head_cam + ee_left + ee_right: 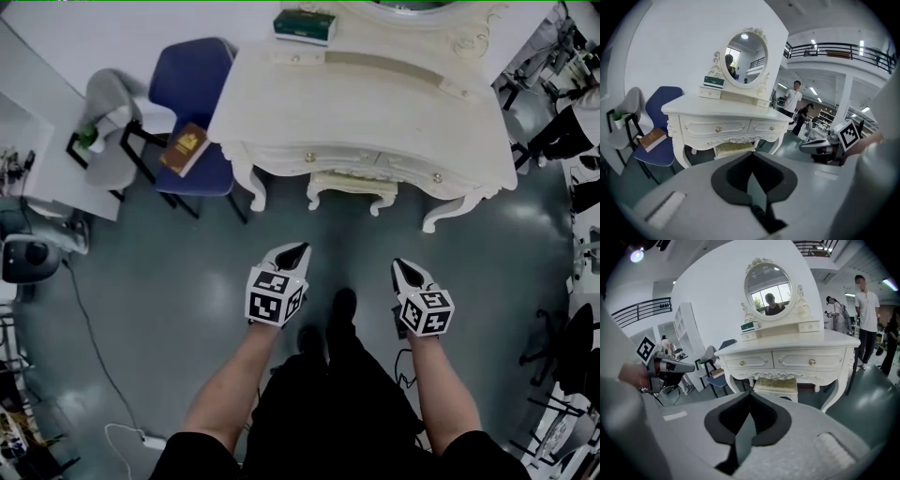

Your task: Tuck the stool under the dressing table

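Beneath the dressing table (375,103), with the stool (352,181) already tucked in, hold the left gripper (294,251) and right gripper (403,270) clear, fingers shut and empty.

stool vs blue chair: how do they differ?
The stool is cream with carved legs; the blue chair has thin black legs and a backrest. The stool sits under the dressing table; the blue chair stands by its left end. The blue chair carries a book; the stool shows none. Both stand on the grey floor.

Open lab hall, mezzanine railing (834,46), ceiling strip lights (814,42), cable (86,319) across polished floor (169,300)
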`<state>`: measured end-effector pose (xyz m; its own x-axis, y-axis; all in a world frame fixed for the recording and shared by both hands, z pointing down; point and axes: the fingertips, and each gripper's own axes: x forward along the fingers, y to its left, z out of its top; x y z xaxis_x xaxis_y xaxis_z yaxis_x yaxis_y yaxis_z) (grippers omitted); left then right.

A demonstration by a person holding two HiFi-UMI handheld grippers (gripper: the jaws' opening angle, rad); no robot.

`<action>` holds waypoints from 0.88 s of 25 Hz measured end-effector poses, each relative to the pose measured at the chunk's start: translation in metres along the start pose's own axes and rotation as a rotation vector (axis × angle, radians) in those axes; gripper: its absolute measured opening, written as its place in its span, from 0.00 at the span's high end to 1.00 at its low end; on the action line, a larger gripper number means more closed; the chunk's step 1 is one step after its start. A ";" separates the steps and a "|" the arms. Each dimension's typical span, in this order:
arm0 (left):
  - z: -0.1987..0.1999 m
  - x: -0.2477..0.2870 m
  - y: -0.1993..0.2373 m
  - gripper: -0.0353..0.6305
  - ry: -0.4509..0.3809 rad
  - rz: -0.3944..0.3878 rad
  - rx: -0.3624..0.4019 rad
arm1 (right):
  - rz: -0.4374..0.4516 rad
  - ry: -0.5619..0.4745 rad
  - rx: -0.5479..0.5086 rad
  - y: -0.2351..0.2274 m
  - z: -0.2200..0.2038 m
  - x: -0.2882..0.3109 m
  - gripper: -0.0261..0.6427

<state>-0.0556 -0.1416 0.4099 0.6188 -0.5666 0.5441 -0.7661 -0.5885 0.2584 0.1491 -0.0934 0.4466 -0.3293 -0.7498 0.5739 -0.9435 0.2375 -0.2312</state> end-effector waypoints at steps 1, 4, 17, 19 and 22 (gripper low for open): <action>0.003 -0.010 0.002 0.92 -0.008 0.009 -0.001 | -0.004 -0.006 -0.006 0.004 0.004 -0.009 0.96; 0.008 -0.037 0.005 0.92 -0.039 0.025 -0.036 | -0.018 -0.020 -0.012 0.016 0.010 -0.037 0.96; 0.032 -0.132 0.007 0.92 -0.142 0.078 -0.042 | 0.022 -0.064 -0.060 0.065 0.052 -0.091 0.96; 0.038 -0.140 0.007 0.92 -0.154 0.089 -0.039 | 0.036 -0.084 -0.068 0.072 0.060 -0.094 0.96; 0.051 -0.150 0.000 0.92 -0.174 0.101 -0.032 | 0.058 -0.118 -0.071 0.078 0.071 -0.106 0.96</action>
<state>-0.1396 -0.0857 0.2874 0.5572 -0.7144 0.4234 -0.8291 -0.5067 0.2363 0.1136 -0.0389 0.3119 -0.3807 -0.7997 0.4642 -0.9246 0.3225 -0.2027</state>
